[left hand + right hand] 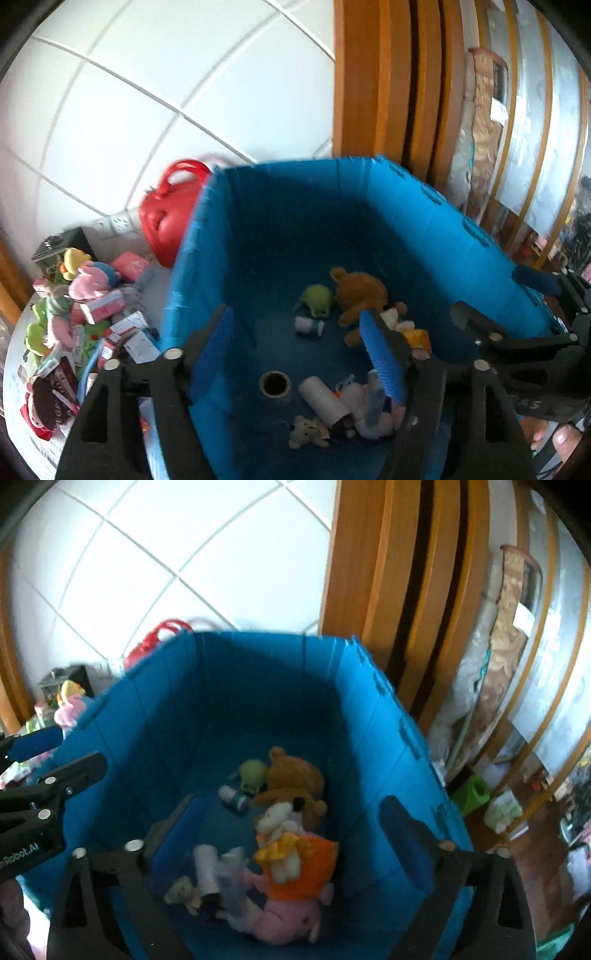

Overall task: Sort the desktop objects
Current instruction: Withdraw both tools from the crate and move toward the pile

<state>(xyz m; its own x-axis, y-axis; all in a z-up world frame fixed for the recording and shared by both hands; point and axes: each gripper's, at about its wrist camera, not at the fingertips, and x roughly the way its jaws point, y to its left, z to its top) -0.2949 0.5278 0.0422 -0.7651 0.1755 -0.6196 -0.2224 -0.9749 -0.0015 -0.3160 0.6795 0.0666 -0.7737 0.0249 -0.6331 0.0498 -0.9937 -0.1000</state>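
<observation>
A deep blue bin (295, 206) fills both views. On its floor lie a brown teddy bear (360, 291), a green plush (317, 299), two cardboard tubes (275, 384) and small plush toys. My left gripper (299, 350) hangs open over the bin with nothing between its blue pads (380, 354). My right gripper (288, 830) is wide open above the bin (240, 686). Below it, blurred, lies a pink doll with orange hair (295, 878), which neither finger touches. The teddy bear (295, 775) lies behind the doll. Each gripper shows at the edge of the other's view.
A pile of plush toys and small boxes (81, 325) covers the table left of the bin. A red jug (170, 214) stands behind it against the white tiled wall. Wooden door frames (388, 81) rise behind the bin, with clutter to the right.
</observation>
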